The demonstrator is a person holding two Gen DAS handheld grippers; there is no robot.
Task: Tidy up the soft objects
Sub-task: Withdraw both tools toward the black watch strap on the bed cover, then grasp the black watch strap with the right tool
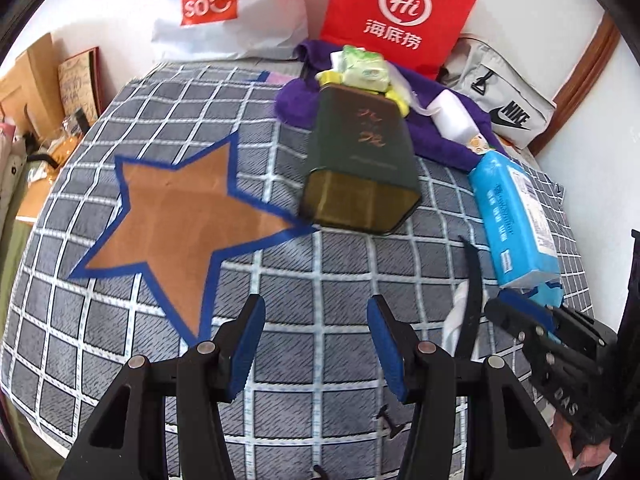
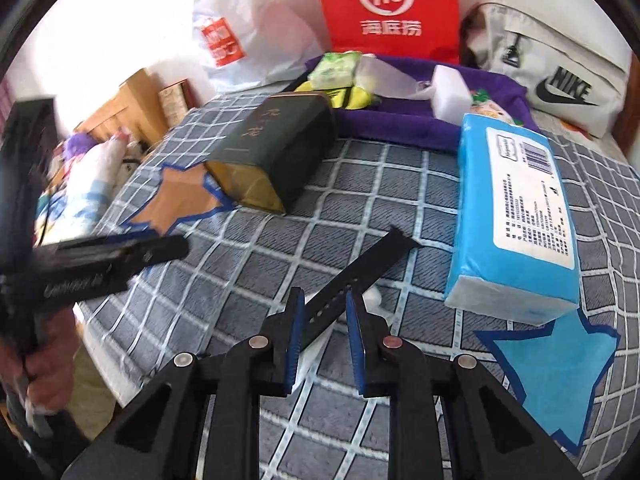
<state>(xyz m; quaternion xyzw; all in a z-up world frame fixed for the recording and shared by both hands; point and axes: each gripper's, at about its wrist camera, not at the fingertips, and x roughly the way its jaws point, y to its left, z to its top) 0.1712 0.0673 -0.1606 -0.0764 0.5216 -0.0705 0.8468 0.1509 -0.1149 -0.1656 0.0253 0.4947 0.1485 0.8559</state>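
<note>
My right gripper (image 2: 326, 296) is shut on a black strap (image 2: 360, 268) with holes, which runs slantwise between its blue pads; something white and soft (image 2: 312, 356) shows under it. In the left wrist view the strap (image 1: 470, 280) sticks up from that gripper (image 1: 520, 312). My left gripper (image 1: 316, 308) hangs open over the checked bedspread (image 1: 320, 280), with nothing between its fingers. A blue tissue pack (image 2: 516, 220) lies to the right, its near end on a blue star (image 2: 560, 368). To the left is an orange star (image 1: 180, 220).
A dark green box (image 1: 360, 160) lies on its side by the orange star. Behind it a purple towel (image 1: 440, 136) carries green tissue packets (image 1: 364, 70) and a white block (image 1: 452, 116). A red bag (image 1: 400, 8), a white bag (image 1: 224, 8) and a grey Nike bag (image 1: 508, 100) line the wall.
</note>
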